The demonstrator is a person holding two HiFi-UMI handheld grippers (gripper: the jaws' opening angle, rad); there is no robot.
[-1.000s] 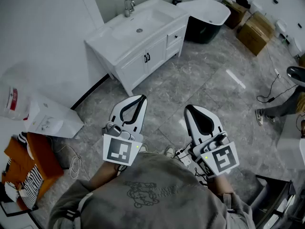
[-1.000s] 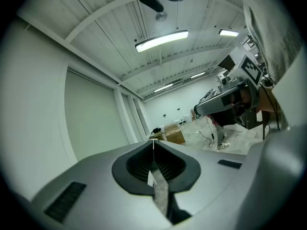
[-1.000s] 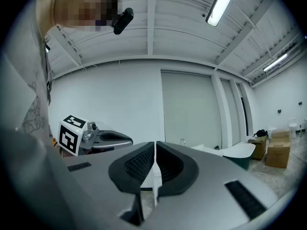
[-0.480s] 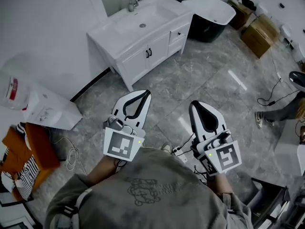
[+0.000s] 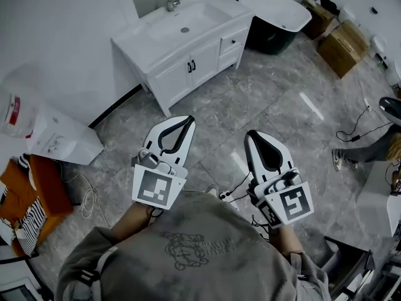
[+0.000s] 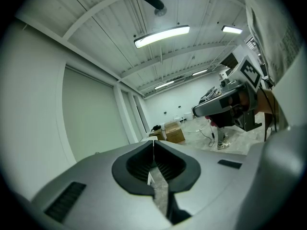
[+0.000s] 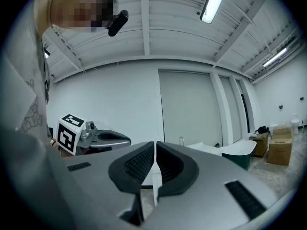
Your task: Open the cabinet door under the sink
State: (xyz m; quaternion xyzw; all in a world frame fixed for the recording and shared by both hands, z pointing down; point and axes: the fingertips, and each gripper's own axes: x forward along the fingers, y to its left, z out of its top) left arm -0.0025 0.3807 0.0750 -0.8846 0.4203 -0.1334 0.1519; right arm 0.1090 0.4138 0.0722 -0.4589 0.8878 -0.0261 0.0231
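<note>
The white sink vanity [image 5: 156, 39] stands at the top of the head view. Its two cabinet doors [image 5: 188, 68] under the basin are closed, with small black handles [image 5: 190, 66] at the middle seam. My left gripper [image 5: 187, 119] is held out over the grey floor, well short of the vanity, shut and empty. My right gripper [image 5: 250, 134] is beside it, further right, also shut with nothing in it. In the left gripper view the left gripper's [image 6: 153, 141] pads meet. In the right gripper view the right gripper's [image 7: 155, 143] pads meet, and the faucet [image 7: 181, 140] shows past them.
A dark tub with a white rim [image 5: 279, 11] stands right of the vanity, with cardboard boxes [image 5: 341, 42] beyond it. A white appliance [image 5: 53, 140] and orange cloth [image 5: 37, 190] lie at the left. Cables [image 5: 357, 121] and another person's shoe [image 5: 340, 158] are at the right.
Both grippers have edged forward over the floor toward the vanity, still shut. The cabinet doors stay closed.
</note>
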